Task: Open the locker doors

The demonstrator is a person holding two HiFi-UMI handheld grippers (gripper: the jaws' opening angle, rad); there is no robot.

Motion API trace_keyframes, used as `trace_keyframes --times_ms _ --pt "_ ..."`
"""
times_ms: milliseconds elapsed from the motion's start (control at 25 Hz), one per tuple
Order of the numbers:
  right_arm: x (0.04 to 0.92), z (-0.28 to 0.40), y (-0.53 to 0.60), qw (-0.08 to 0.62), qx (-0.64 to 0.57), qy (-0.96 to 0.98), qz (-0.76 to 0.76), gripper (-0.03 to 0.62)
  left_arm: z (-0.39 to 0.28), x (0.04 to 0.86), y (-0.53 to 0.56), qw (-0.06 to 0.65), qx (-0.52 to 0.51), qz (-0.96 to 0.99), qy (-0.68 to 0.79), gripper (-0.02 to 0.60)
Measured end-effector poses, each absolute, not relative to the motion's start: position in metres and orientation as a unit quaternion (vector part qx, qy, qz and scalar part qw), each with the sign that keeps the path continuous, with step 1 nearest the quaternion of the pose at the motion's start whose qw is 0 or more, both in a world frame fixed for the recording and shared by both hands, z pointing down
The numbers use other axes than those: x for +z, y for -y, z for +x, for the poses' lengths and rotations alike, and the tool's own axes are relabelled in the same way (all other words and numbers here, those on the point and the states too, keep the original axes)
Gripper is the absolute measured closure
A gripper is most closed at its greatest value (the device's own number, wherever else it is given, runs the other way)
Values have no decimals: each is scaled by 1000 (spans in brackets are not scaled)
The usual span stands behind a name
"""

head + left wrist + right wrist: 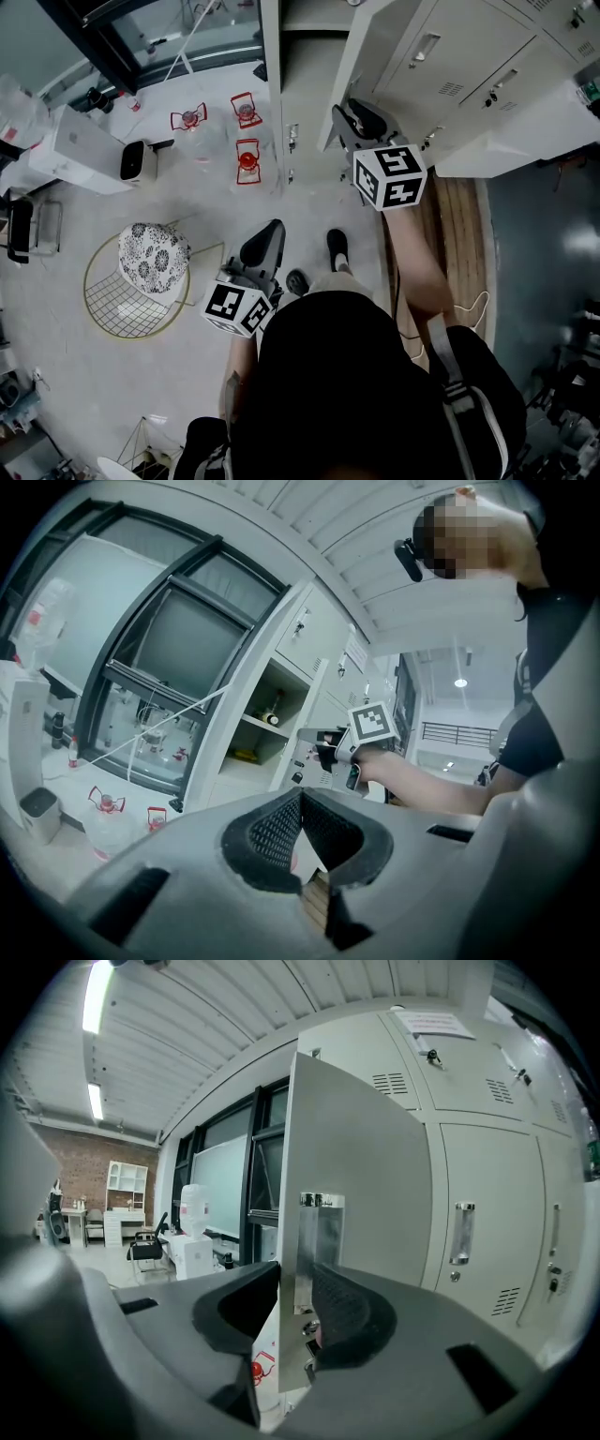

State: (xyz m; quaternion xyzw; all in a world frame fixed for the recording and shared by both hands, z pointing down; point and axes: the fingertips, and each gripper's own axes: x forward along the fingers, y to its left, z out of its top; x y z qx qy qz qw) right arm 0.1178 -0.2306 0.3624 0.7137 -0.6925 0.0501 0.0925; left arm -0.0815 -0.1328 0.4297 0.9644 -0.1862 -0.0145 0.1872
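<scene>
Locker door [375,1147] swung open, free edge upright between fingers of right gripper [295,1279]. Pads pinch that edge, one on each face. Chrome handle [320,1241] lies against right-hand pad and rises above fingertips. Closed lockers [487,1213] beyond fingers to right, windows [225,1185] to left. Left gripper [300,803] held well apart from door, fingertips pressed together, nothing between them. Ahead of its fingers and higher: open compartment [267,726] with shelf, and right gripper at door edge. Red-framed containers [247,161] on floor beyond left fingers.
</scene>
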Motion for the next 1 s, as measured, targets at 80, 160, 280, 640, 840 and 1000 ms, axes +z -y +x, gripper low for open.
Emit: trace_keyframes --times_ms 80,160,280,640,840,1000 --pt "363 119 226 92 49 689 717 479 -80 430 131 188 -14 965 181 565" --pt "363 120 220 89 50 687 719 488 -79 430 129 189 -13 966 177 565" --pt "363 123 212 87 48 683 724 494 -75 430 127 188 -12 968 168 565" --pt "361 137 182 82 48 662 743 510 -58 430 114 187 -2 973 136 565" --pt "363 146 167 82 50 644 759 519 -52 431 112 188 0 975 121 565" --pt "362 155 156 83 52 630 771 530 -43 429 110 187 2 977 106 565"
